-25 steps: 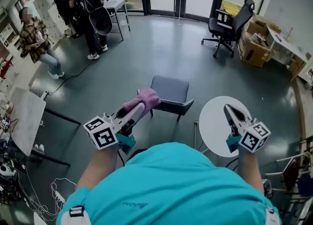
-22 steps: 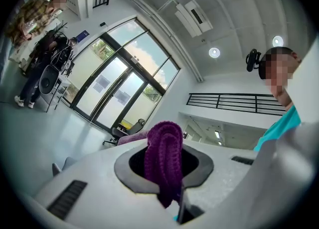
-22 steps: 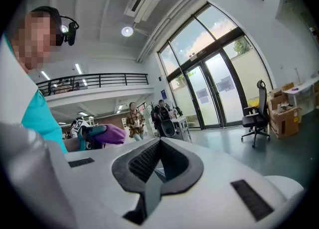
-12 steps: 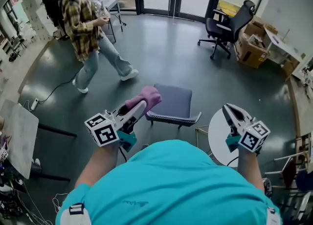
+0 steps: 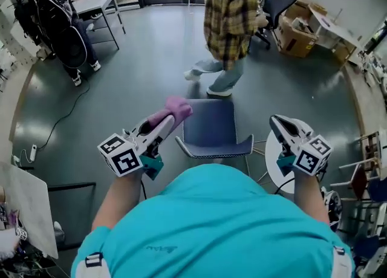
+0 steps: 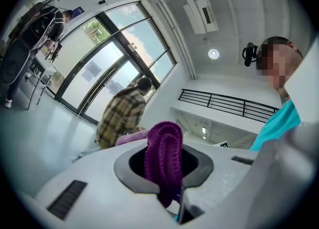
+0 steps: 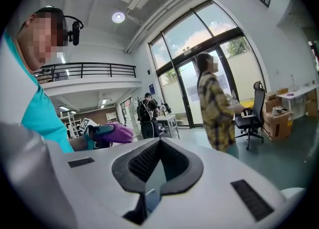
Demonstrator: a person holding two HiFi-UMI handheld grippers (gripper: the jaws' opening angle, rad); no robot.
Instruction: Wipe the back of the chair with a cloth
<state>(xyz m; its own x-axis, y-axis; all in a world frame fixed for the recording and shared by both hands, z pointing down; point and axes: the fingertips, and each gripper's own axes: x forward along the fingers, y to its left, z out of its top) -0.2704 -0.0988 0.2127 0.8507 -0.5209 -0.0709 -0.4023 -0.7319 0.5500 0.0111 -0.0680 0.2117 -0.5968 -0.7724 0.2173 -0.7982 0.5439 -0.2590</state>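
Note:
A blue-grey chair stands on the floor straight ahead of me, its nearer raised edge toward me. My left gripper is held above the chair's left side, shut on a purple cloth that bunches out past its tips. In the left gripper view the cloth fills the gap between the jaws. My right gripper hovers to the right of the chair, jaws together with nothing in them. In the right gripper view the cloth shows off to the left.
A person in a plaid shirt walks just beyond the chair. A round white table sits under my right gripper. Farther off are a black office chair, cardboard boxes and a seated person with a backpack.
The plaid-shirted person has walked from the left to right behind the chair. The chair now lies straight ahead and closer. Both grippers keep their pose, the cloth still held.

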